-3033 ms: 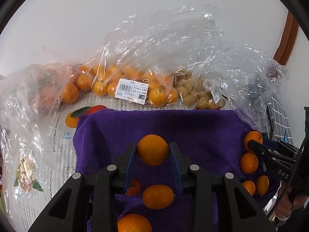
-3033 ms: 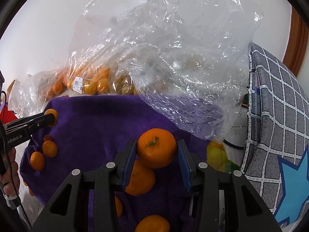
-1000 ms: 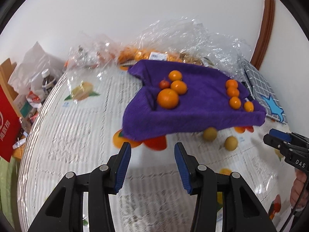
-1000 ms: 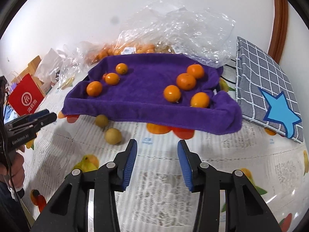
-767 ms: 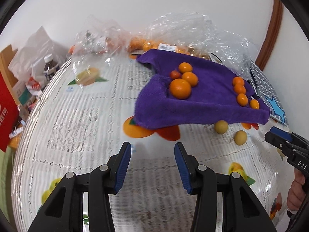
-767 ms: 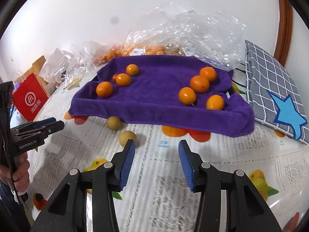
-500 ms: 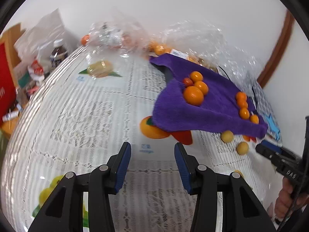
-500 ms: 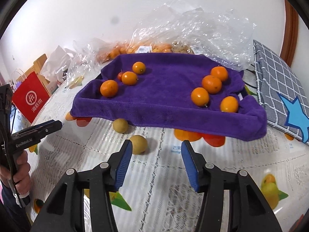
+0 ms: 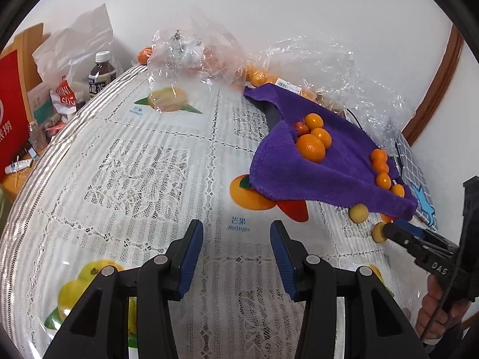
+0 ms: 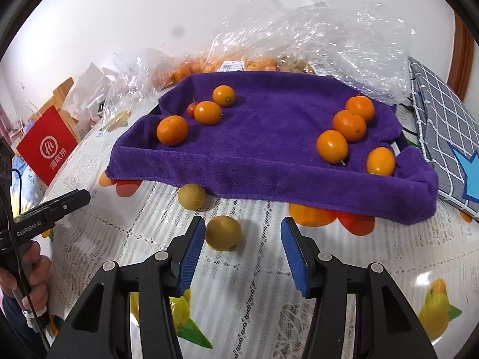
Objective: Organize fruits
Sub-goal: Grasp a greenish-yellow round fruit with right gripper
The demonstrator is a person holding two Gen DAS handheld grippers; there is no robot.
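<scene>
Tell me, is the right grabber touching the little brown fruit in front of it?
Apart. The right wrist view shows the brown fruit on the tablecloth just beyond the right gripper, a sliver of cloth showing beside the left pad.

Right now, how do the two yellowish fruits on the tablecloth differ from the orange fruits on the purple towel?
Colour: the two yellowish fruits are dull yellow-brown; the orange fruits are bright orange. Place: the yellowish fruits lie on the bare tablecloth just in front of the purple towel; the orange fruits sit on it in two clusters. Size: most orange fruits look somewhat bigger. All are roundish and loose.
</scene>
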